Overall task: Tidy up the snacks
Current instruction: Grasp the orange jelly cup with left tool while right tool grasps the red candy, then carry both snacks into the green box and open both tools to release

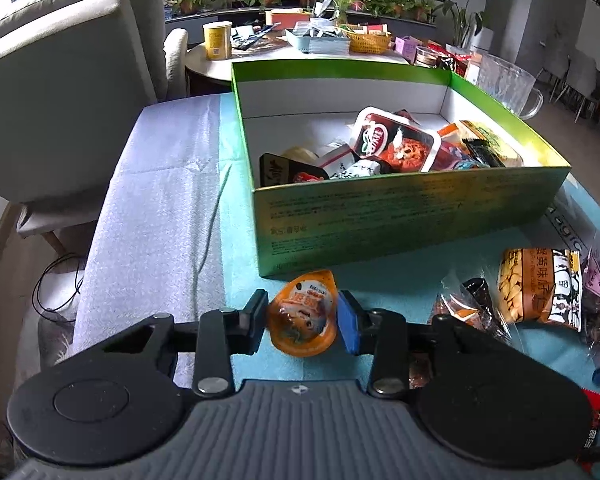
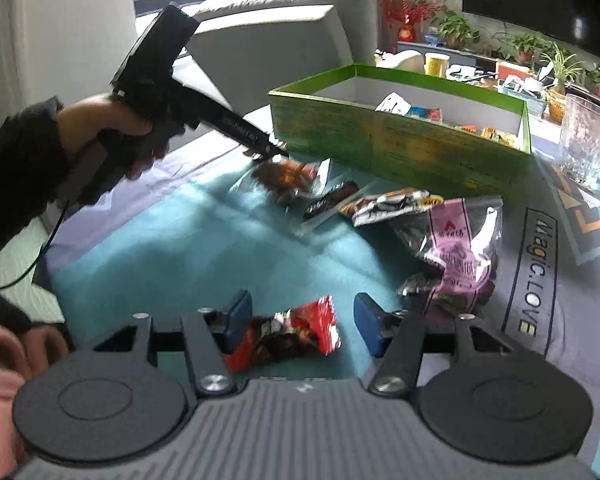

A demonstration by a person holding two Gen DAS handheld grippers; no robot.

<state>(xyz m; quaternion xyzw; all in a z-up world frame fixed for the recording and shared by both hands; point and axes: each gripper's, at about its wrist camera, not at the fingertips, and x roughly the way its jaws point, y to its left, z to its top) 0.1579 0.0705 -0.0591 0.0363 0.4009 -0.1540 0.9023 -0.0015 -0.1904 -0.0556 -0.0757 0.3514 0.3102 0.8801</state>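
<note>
**Snacks going into the green box, one packet per gripper**

Packets are being gathered off the teal cloth and moved toward the green box. Nearest the left wrist camera, the left gripper is pinching an orange teardrop-shaped pouch between its black pad and its blue pad, both pressing on the pouch's sides; the pouch is sitting just in front of the box's near wall. To do this step well, the grip should be kept firm while the pouch is being lifted clear of that wall, then released over the bare white floor at the box's left, since the right half is already crowded with trays and packets.

At the right wrist camera, the right gripper is standing wide apart, a red-and-black wrapped snack lying between its blue pads. The left pad appears to be touching the wrapper, while the right pad is clear of it, so nothing is being gripped. That snack is blurred; whether it is resting on the cloth I cannot tell.

Farther out, a clear packet of brown snacks, a peanut packet and a pink bag are lying loose between the grippers and the box, waiting their turn.
</note>
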